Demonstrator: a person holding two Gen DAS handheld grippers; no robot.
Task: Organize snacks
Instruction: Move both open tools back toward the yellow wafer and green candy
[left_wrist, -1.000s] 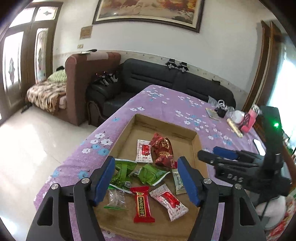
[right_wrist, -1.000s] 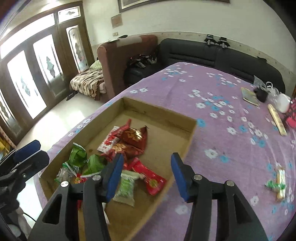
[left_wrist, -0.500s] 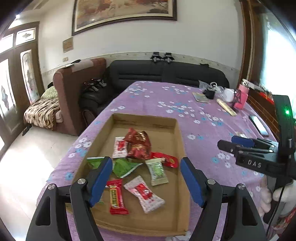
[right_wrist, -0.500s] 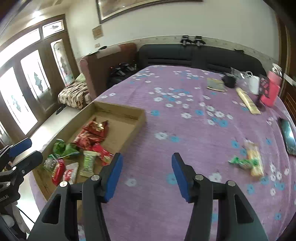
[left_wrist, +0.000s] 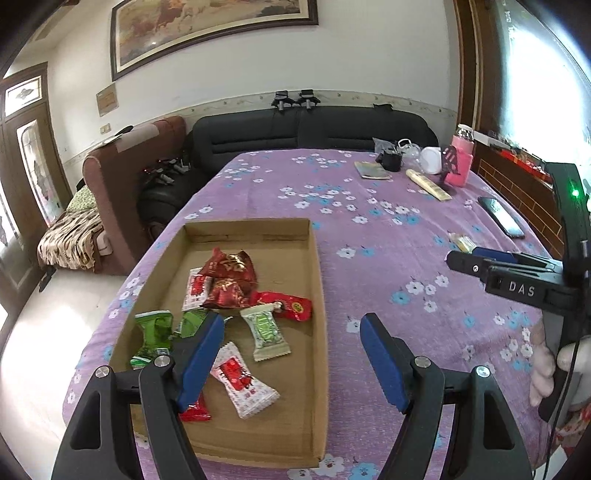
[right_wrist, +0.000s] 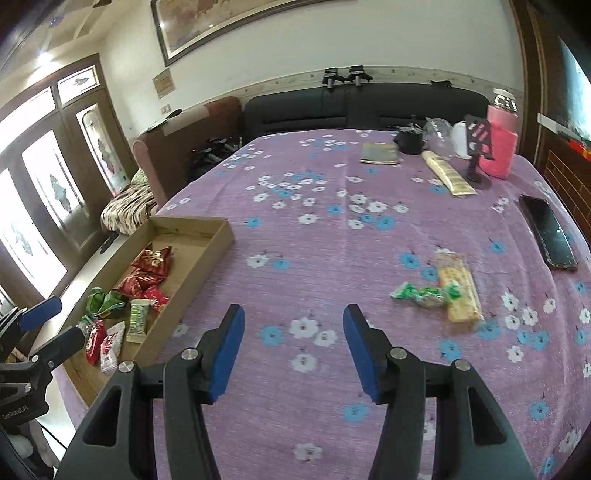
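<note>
A shallow cardboard tray (left_wrist: 317, 280) on the purple flowered tablecloth holds several wrapped snacks: red packets (left_wrist: 229, 269), green ones (left_wrist: 153, 332) and a white-red one (left_wrist: 242, 380). The tray also shows in the right wrist view (right_wrist: 218, 243). My left gripper (left_wrist: 291, 325) is open and empty above the tray's near right edge. My right gripper (right_wrist: 293, 314) is open and empty over bare cloth. A green-wrapped snack (right_wrist: 424, 293) and a yellow wafer packet (right_wrist: 460, 291) lie on the cloth, ahead and to the right of it. The right gripper shows in the left wrist view (left_wrist: 480, 258).
A black phone (right_wrist: 548, 230) lies near the right table edge. At the far end stand a pink bottle (right_wrist: 502, 147), a long yellow packet (right_wrist: 447, 173), a flat booklet (right_wrist: 380, 153) and a black pouch (right_wrist: 408, 142). A black sofa (left_wrist: 314, 129) stands behind the table.
Both grippers have swung right, away from the tray. The right wrist view now takes in the loose snacks on the cloth. Both stayed open and empty.
</note>
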